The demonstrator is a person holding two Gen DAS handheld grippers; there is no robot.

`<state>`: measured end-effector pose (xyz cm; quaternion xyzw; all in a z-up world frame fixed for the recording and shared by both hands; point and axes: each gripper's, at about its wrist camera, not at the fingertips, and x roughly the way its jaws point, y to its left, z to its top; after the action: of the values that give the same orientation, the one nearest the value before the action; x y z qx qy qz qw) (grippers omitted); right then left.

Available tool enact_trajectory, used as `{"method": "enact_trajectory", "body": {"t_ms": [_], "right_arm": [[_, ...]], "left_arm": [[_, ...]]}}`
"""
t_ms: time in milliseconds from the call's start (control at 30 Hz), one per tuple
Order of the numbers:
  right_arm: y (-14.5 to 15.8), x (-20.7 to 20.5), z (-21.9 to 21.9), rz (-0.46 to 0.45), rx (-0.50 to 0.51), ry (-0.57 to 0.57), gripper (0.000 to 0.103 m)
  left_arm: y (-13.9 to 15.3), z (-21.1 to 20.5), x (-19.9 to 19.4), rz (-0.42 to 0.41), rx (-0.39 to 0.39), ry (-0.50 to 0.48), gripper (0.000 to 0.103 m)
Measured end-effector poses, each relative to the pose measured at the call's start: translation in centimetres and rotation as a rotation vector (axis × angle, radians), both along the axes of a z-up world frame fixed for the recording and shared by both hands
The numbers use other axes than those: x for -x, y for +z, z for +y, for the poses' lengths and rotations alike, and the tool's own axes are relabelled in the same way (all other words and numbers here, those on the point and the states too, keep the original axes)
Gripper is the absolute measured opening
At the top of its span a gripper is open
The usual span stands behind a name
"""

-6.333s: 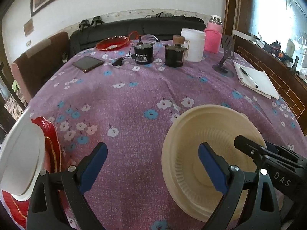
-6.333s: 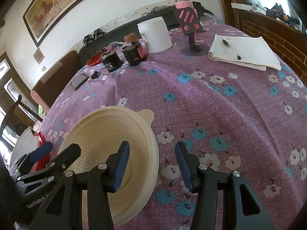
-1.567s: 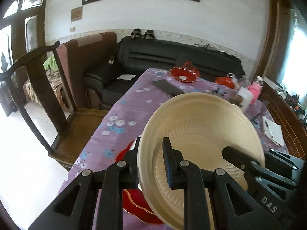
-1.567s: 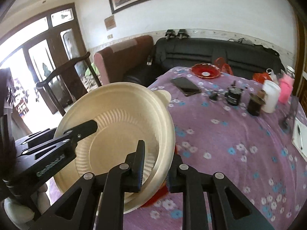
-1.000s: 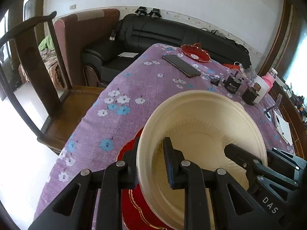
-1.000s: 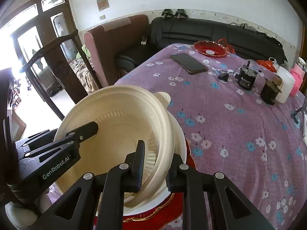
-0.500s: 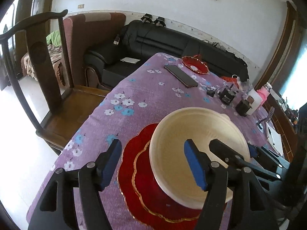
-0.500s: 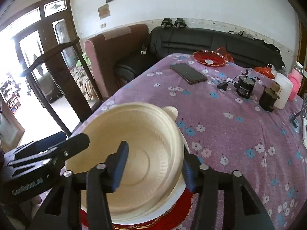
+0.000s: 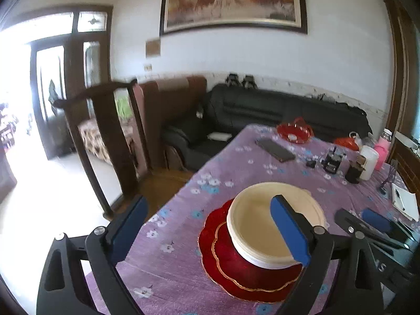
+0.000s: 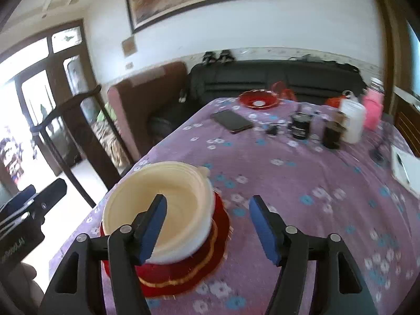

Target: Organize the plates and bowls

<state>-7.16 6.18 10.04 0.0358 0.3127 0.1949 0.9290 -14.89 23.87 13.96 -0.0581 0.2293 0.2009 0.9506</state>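
Near the tabletop's (image 9: pixel 183 270) left edge, cream bowls (image 9: pixel 262 225) sit stacked on a red plate (image 9: pixel 223 252); both the left gripper (image 9: pixel 210 233) and right gripper (image 10: pixel 210 228) hover spread apart, holding nothing.

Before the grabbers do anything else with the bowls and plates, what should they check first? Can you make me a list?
1. Left gripper let go of the cream bowl: ok, jaws wide open.
2. Right gripper let go: ok, also open.
3. Cream bowl sits in the white bowl underneath: ok, nested, looks level.
4. Stack rests on the red plate: ok, though toward one side, not centred.
5. Stack safely away from the table edge: not ok, it sits near the corner.
6. Other dishes left to gather: cannot tell; only a red dish shows at the far end.
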Motion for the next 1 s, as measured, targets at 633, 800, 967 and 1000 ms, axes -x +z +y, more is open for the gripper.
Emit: {"method": "enact_trajectory", "body": {"t_ms": [633,800,967,1000], "right_arm": [[-2.4,9.3,-6.9,-0.064,-0.010,-0.132,0.084],[-2.2,9.9,-8.6,-0.069,-0.033,-0.153,0.084],[-1.9,10.0,-9.2,-0.067,-0.036,-0.169,0.085],[-1.8,10.0,-9.1,-0.069,-0.029,-0.170,0.085]], "left_arm": [[-1.1,-8.5,3.4,0.041,-0.093,-0.051,0.095],[-1.2,-9.6,3.5,0.041,-0.108,-0.068,0.095],[-1.4,-10.6,3.6,0.041,-0.121,-0.081,0.095],[-1.5,-10.6,3.5,0.043,-0.122,-0.082,0.095]]}}
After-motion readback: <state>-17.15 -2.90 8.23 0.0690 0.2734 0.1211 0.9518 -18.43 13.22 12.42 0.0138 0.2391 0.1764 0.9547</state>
